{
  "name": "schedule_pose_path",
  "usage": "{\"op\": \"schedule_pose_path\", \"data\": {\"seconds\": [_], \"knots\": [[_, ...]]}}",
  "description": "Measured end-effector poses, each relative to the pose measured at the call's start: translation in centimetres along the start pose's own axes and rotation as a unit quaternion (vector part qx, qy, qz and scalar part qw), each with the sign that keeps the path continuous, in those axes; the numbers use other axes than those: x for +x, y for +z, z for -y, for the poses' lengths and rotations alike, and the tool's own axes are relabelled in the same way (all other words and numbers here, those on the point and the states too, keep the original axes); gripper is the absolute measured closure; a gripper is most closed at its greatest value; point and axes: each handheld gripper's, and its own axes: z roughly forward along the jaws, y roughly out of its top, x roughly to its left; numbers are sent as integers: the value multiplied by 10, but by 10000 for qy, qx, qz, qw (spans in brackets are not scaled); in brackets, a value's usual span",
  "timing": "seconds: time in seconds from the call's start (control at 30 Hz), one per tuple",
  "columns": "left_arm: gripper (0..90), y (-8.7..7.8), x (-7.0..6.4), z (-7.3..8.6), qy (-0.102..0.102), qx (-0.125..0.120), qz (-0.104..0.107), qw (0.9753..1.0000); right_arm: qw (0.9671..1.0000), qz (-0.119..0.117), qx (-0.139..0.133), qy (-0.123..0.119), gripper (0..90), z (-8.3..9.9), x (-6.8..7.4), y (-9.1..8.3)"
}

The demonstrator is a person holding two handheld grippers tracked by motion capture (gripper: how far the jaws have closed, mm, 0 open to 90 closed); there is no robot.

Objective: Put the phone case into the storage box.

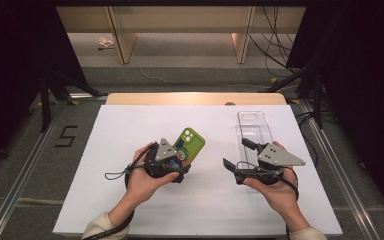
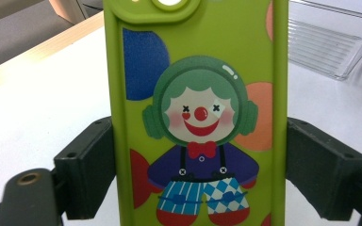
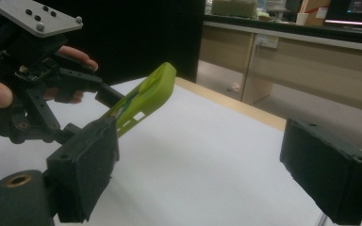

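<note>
The high view looks forward and down from above the person's side, taking in the whole white table with floor and shelving beyond. The left gripper view sits very close behind the green phone case between its jaws, facing the table's far right, where the clear tray lies. The right gripper view sits low over the table, facing left across it. It shares with the high view the left gripper and the green case.
</note>
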Motion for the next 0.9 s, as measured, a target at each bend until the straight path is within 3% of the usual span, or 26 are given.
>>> {"op": "schedule_pose_path", "data": {"seconds": [0.9], "knots": [[161, 3, -17, -2, 138, -109, 99, 9998, 9999, 71, 20, 125, 65, -11, 0, 25]]}}
